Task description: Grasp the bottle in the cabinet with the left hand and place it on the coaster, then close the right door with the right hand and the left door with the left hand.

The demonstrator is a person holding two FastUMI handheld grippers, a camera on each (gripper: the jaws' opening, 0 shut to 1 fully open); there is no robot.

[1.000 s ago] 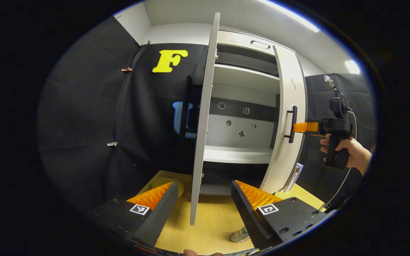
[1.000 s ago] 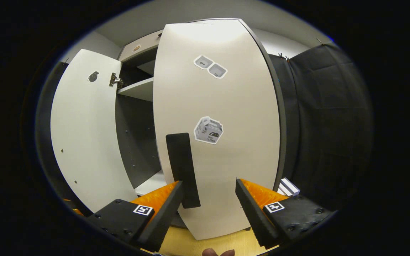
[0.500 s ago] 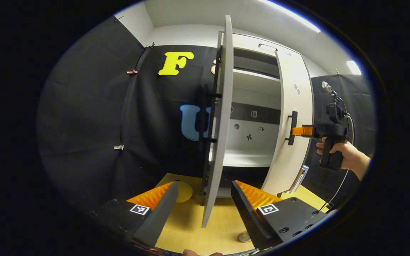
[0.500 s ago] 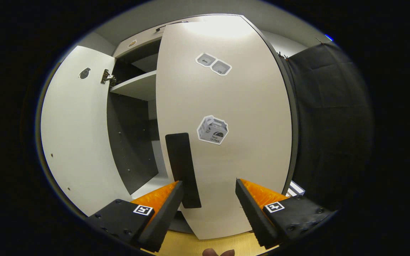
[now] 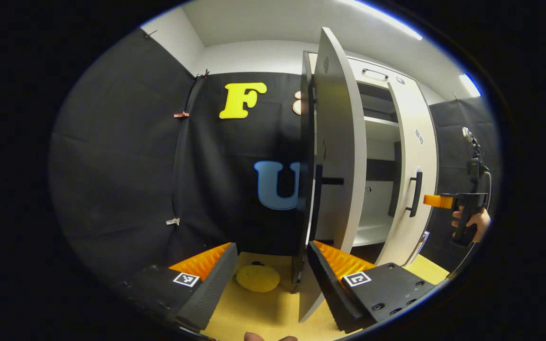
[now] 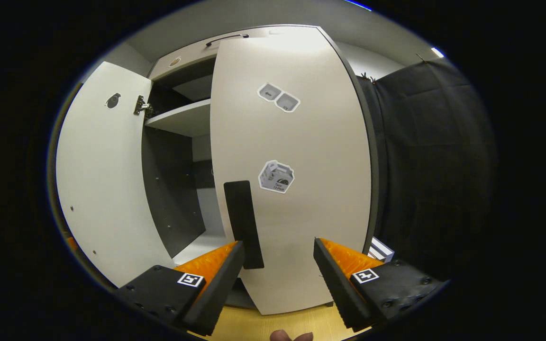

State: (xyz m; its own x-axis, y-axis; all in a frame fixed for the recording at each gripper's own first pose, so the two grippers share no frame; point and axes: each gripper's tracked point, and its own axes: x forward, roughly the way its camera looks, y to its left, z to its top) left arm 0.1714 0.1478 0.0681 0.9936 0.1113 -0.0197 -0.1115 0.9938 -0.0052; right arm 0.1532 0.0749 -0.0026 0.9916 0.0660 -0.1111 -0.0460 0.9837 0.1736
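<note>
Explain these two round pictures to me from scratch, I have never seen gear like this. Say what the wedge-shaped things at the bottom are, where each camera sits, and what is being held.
There is no robot arm here. A person holds a two-finger gripper in each hand, and a fisheye camera rides on each, looking forward along its fingers. Those wedges at the bottom are the fingers.

In the left gripper view, the left gripper is open and holds nothing. Ahead of it stands a cabinet's left door, swung open, seen nearly edge-on. On the wooden table lies a yellow coaster. Farther right, the person's hand holds the other gripper near the right door.

In the right gripper view, the right gripper is open too, facing the right door's front and its dark handle. The door is not yet fully shut; shelves show beside it.
</note>
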